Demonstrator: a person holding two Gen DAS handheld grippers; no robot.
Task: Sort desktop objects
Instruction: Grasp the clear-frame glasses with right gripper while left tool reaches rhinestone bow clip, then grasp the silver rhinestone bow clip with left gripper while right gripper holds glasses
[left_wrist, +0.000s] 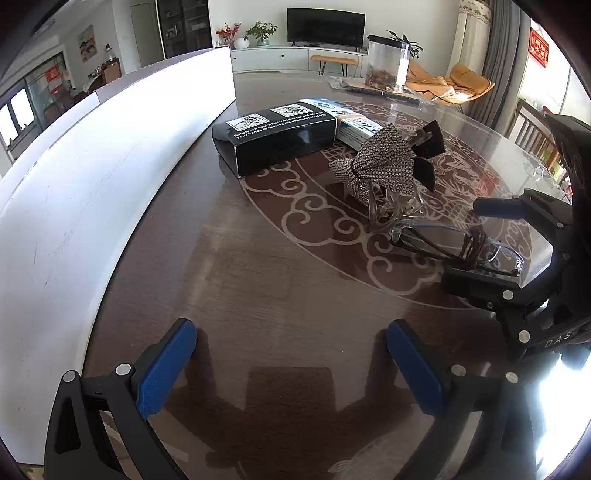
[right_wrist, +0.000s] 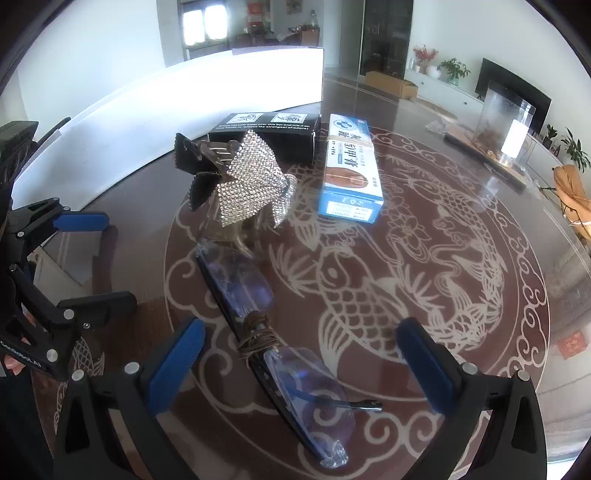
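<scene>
I am holding my right gripper (right_wrist: 301, 369) low over the folded glasses (right_wrist: 273, 347), its fingers spread wide and straddling the frame near the brown cord wound at the bridge, touching nothing. That placement looks to me like lining up a grasp at the narrowest, stiffest part instead of on a lens. My left gripper (left_wrist: 291, 365) is hovering over bare surface (left_wrist: 258, 280) just beside the white bin (left_wrist: 92, 192), fingers wide and empty, probably waiting out of the way while the bin stays within reach for sorting.

The rhinestone bow hair clip (right_wrist: 243, 181) is sitting just beyond the glasses, with the black box (right_wrist: 269, 136) and the blue-and-white box (right_wrist: 351, 170) side by side behind it, near the bin wall.

I am not seeing into the bin at all, so its contents are unknown. The clear lenses are blurring into the patterned surface, and one temple tip is running under my right finger's edge. The blue box's print is too small to read.
</scene>
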